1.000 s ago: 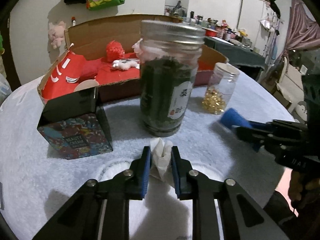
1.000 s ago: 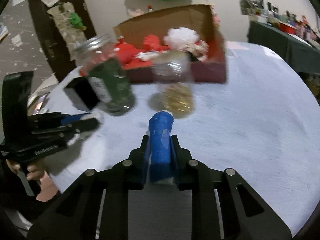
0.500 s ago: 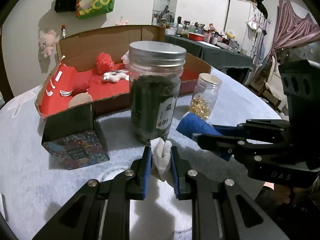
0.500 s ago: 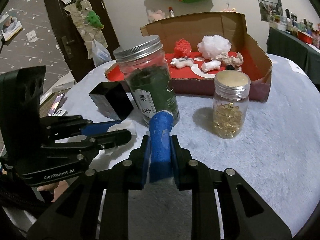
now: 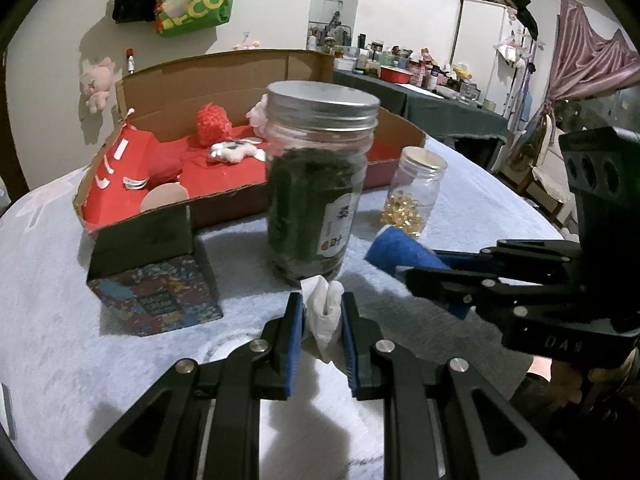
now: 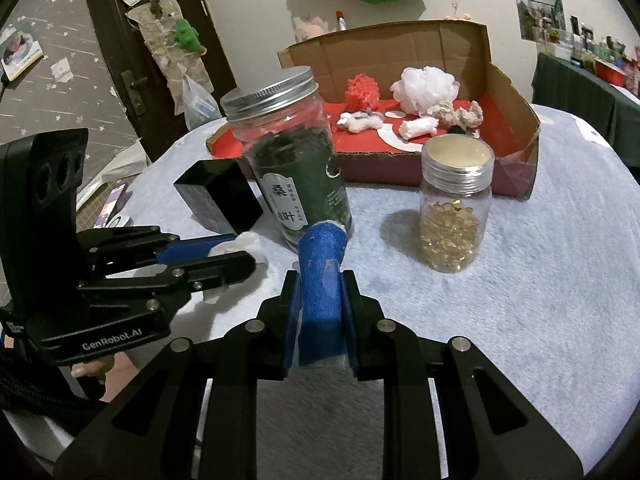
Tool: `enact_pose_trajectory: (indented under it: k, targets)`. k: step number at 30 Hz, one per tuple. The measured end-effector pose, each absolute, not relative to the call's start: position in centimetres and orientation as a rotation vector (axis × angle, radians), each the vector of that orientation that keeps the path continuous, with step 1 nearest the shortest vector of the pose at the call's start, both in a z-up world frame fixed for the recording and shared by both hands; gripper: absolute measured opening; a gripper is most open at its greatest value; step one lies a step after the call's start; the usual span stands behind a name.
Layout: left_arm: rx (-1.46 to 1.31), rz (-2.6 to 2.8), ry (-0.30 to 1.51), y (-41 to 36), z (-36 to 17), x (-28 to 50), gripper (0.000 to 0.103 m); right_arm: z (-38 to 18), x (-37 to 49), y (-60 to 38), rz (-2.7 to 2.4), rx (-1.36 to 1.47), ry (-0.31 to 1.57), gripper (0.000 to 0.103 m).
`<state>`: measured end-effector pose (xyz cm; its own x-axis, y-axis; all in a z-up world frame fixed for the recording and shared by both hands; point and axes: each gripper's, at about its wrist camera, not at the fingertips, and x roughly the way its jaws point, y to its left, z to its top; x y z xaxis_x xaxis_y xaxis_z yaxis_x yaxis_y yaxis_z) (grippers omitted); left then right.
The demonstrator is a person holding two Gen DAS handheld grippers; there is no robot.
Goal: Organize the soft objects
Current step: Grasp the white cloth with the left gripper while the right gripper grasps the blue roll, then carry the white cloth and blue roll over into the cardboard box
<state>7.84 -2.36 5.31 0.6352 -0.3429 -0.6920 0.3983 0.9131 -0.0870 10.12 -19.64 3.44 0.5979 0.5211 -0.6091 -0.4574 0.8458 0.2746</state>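
While both claws are loaded: left gripper [image 5: 322,314] pinches white tissue [image 5: 322,307], right gripper [image 6: 320,300] clamps blue sponge [image 6: 321,276]
Box direction: cardboard box [image 6: 516,92] sits dead ahead — past the tea jar [image 6: 292,172]
Nearer hand: can't really tell — jar blocks both

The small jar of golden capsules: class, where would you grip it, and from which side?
Grip the small jar by its clear cylindrical body below the lid, from the open right side. It stands upright; the cardboard box is behind, the green jar left.
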Motion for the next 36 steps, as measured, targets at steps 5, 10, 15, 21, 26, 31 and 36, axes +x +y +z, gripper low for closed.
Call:
enact_pose_trajectory:
  k: [5,10,15,21,26,31,36]
  targets:
    - [0.063,-0.395,0.772,-0.9,5.2,7.5,0.019,3.2,10.1,-20.6,0.548,0.094,0.740,0.019]
    - [0.043,-0.357,0.763,1.1,5.4,6.9,0.019,2.9,10.2,-21.9,0.518,0.099,0.750,0.019]
    - [0.036,-0.316,0.751,3.3,5.5,6.2,0.019,2.8,10.2,-23.2,0.487,0.097,0.755,0.019]
    - [0.029,-0.247,0.742,6.4,5.6,5.9,0.019,2.5,10.7,-25.3,0.457,0.107,0.765,0.019]
    - [0.020,-0.214,0.740,8.7,5.4,6.5,0.019,2.5,11.3,-26.9,0.432,0.113,0.768,0.019]
    - [0.021,-0.217,0.745,10.2,5.0,7.8,0.019,2.7,12.4,-28.2,0.409,0.092,0.766,0.019]
    - [0.036,-0.242,0.751,10.8,4.5,9.3,0.019,2.8,13.7,-28.7,0.408,0.061,0.773,0.019]
